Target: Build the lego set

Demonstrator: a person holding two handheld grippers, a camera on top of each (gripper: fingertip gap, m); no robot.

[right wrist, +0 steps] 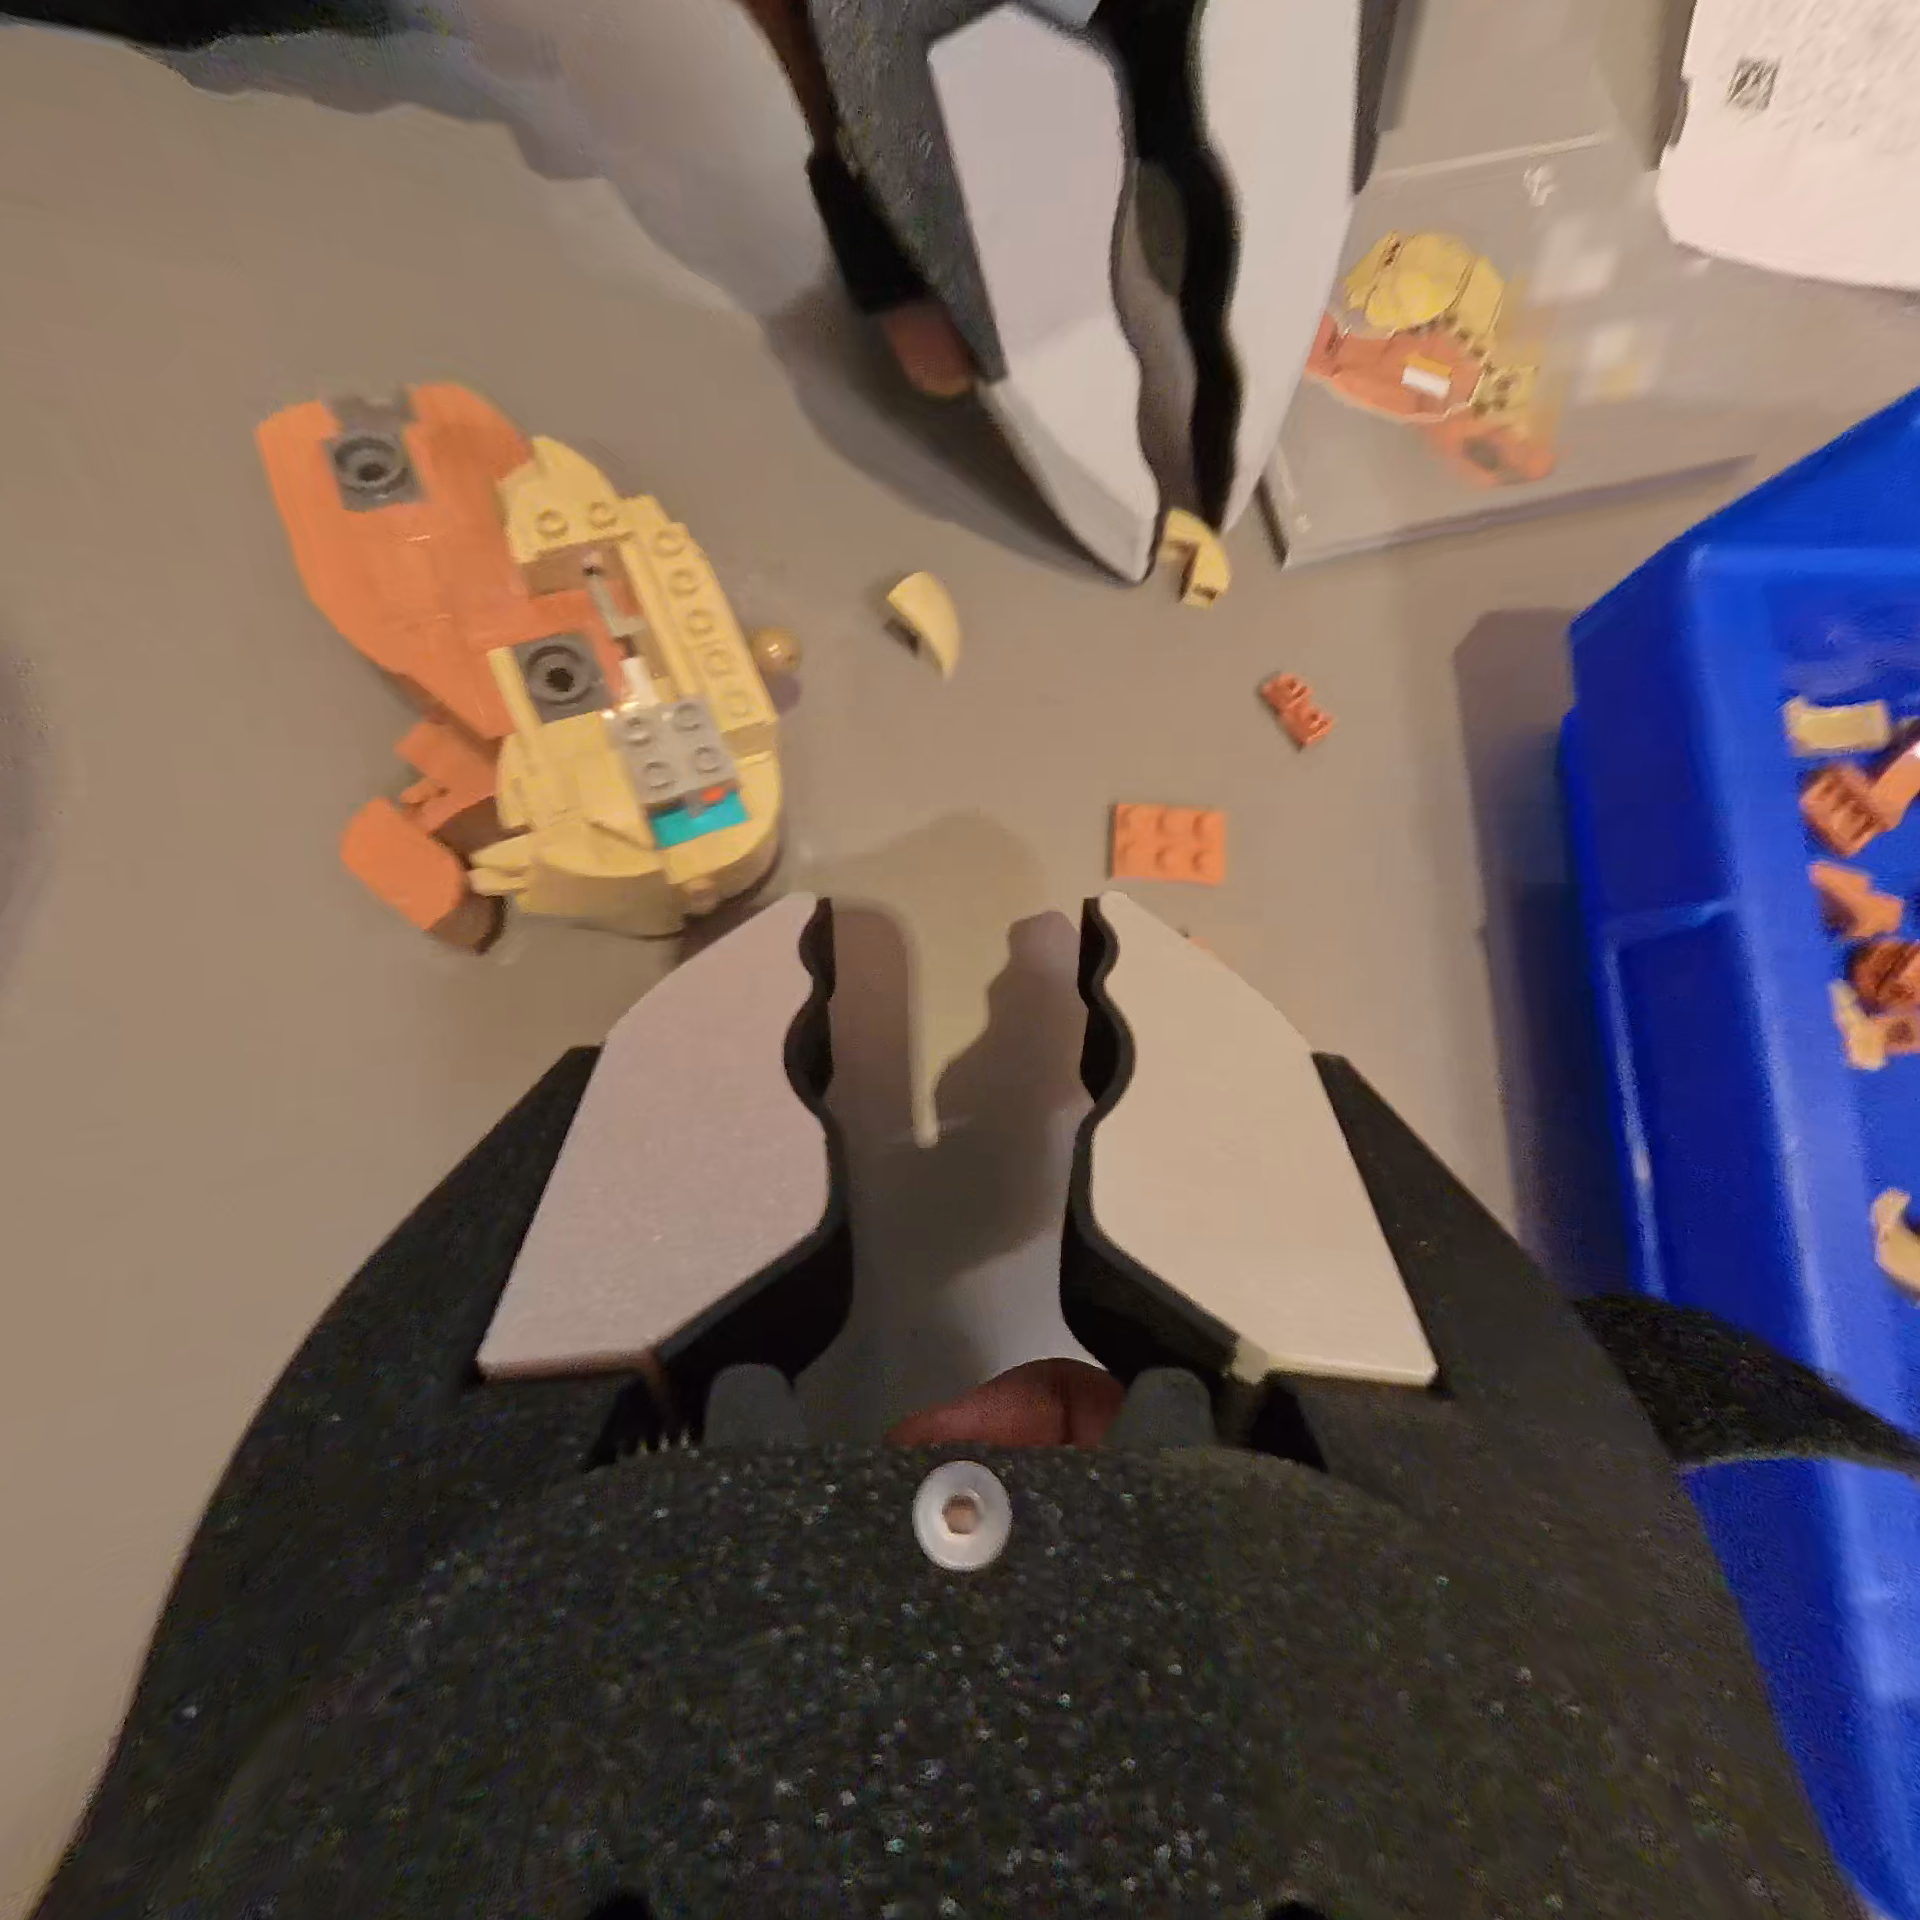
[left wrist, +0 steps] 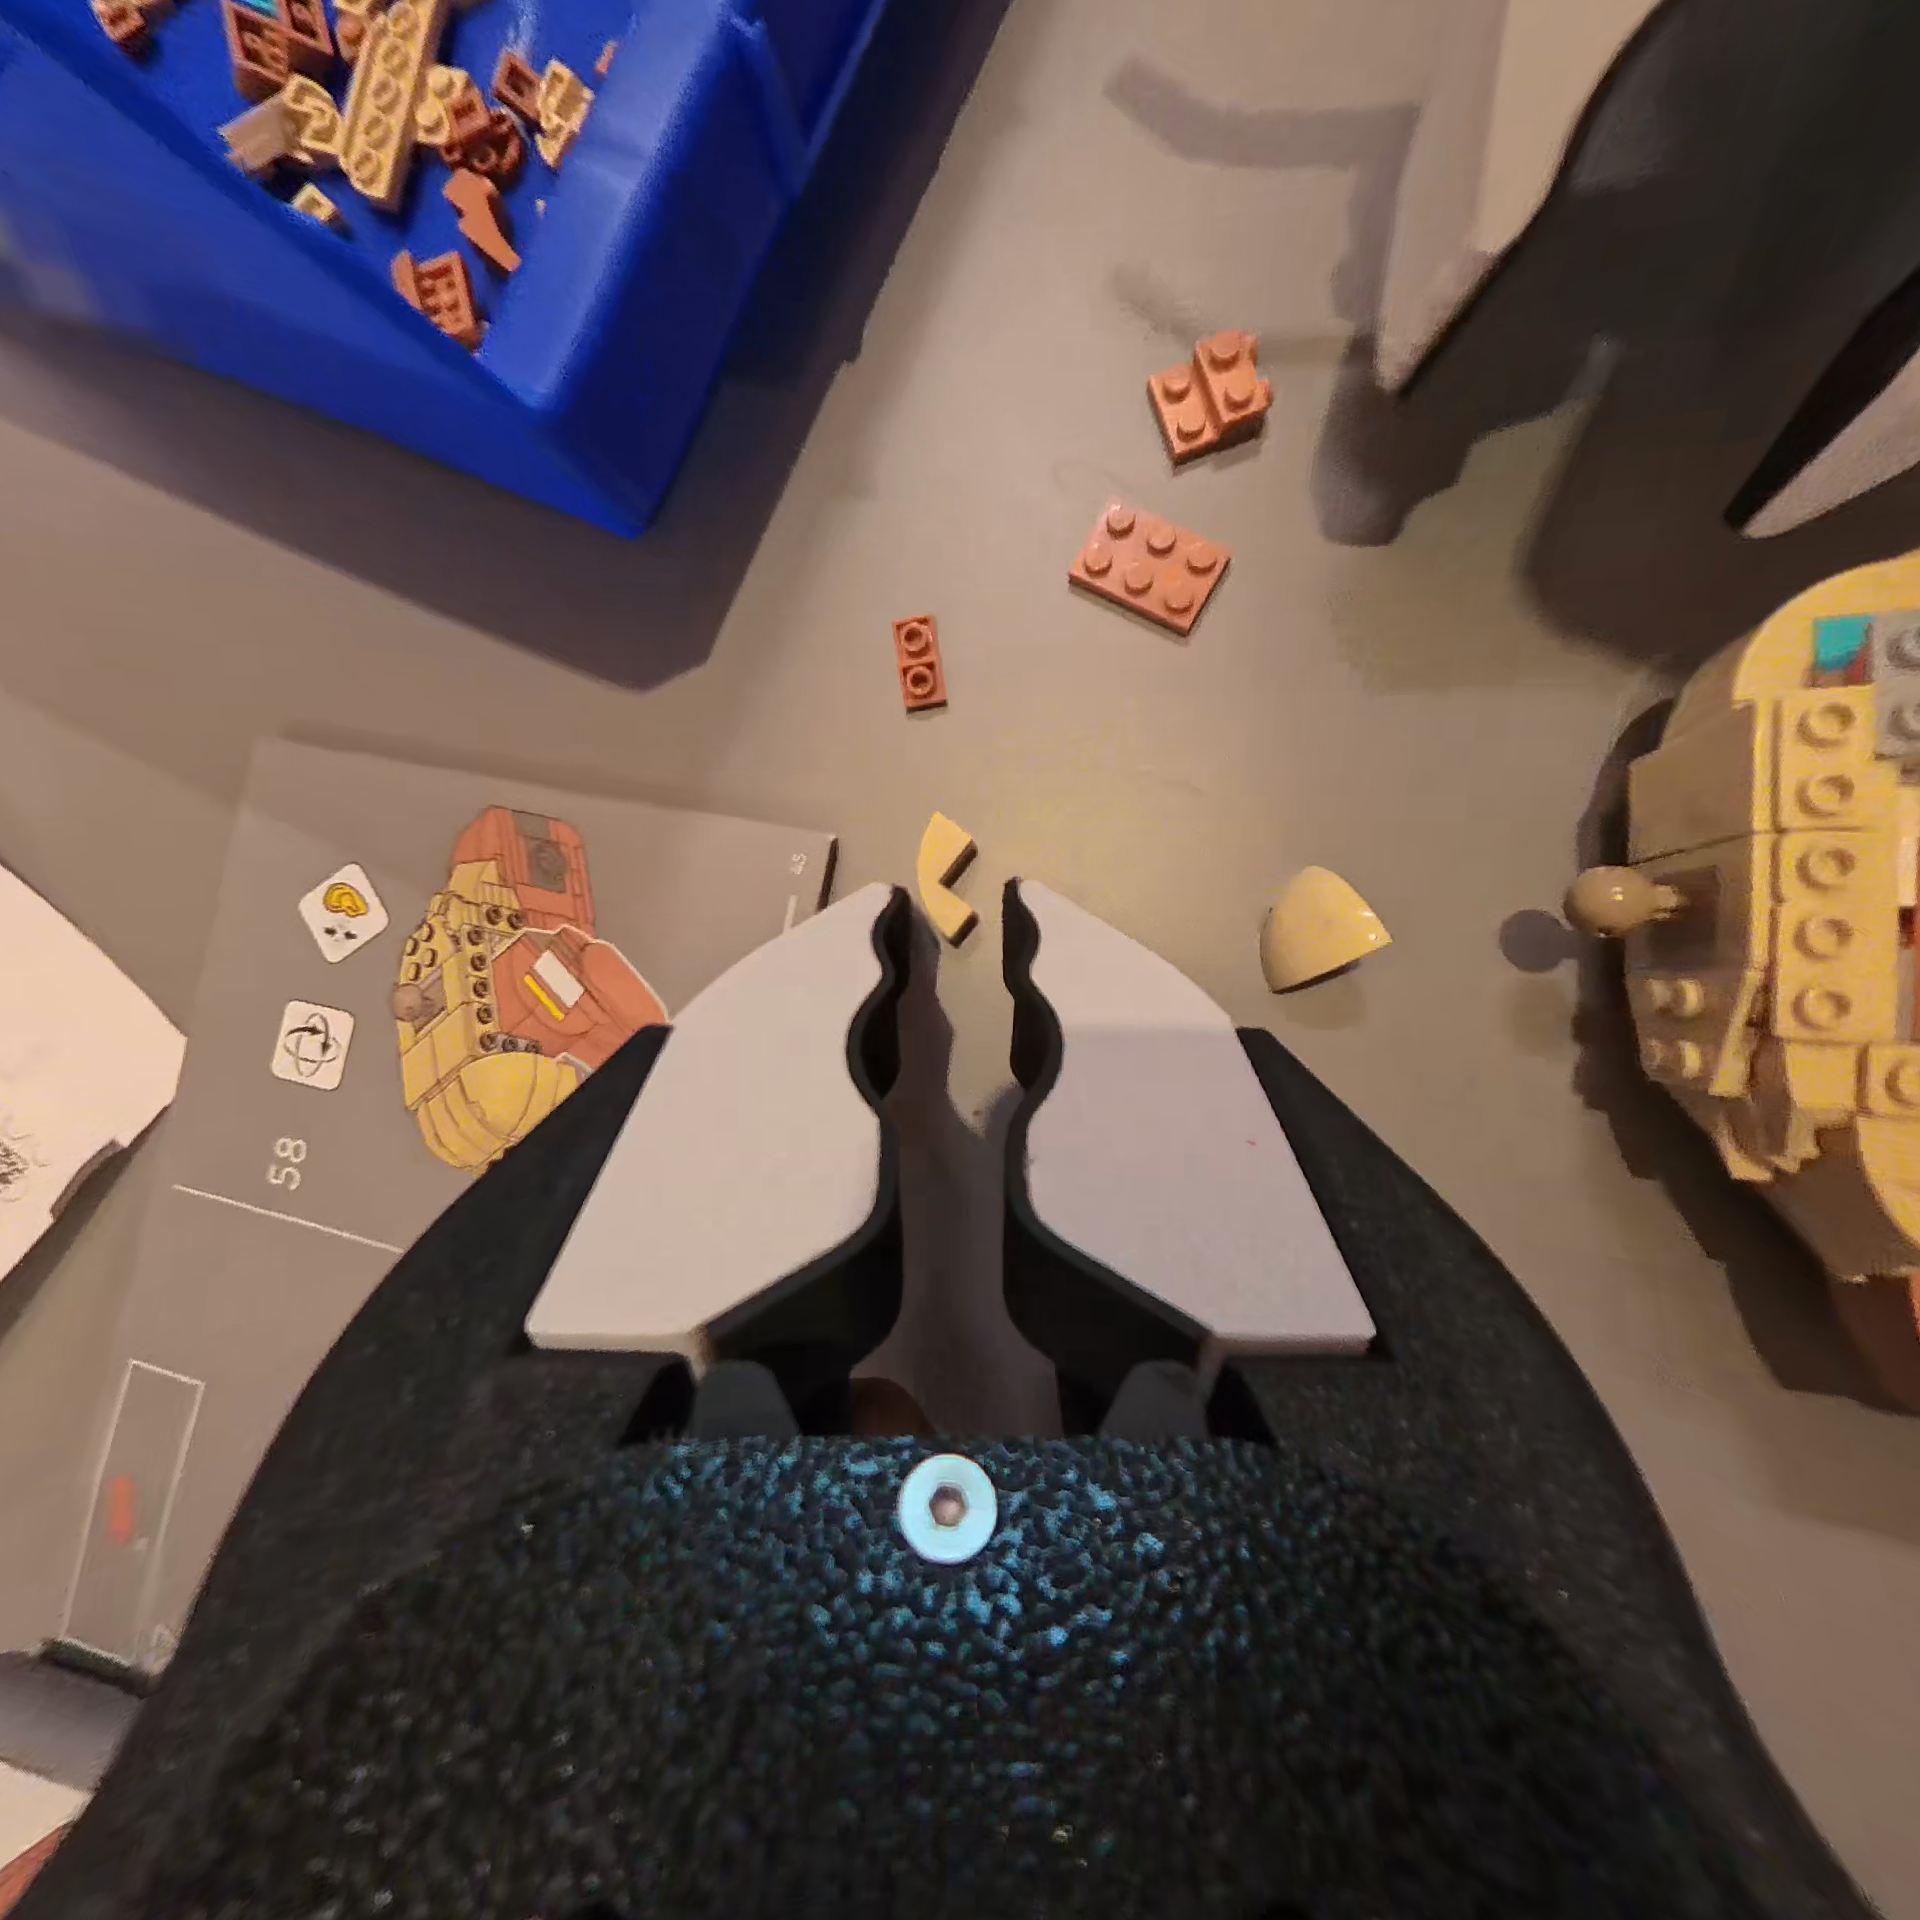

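Tan-and-orange lego model part-built, loose pieces waiting

Beside the model on the tabletop, the left hand-held gripper, jaws slightly apart, seemingly straddles a tan notched tile; the right hand-held gripper hangs open, empty. Orange plates remain unplaced.

A plain grey tabletop filled both views, warmly lit from above, crossed by soft-edged shadows.
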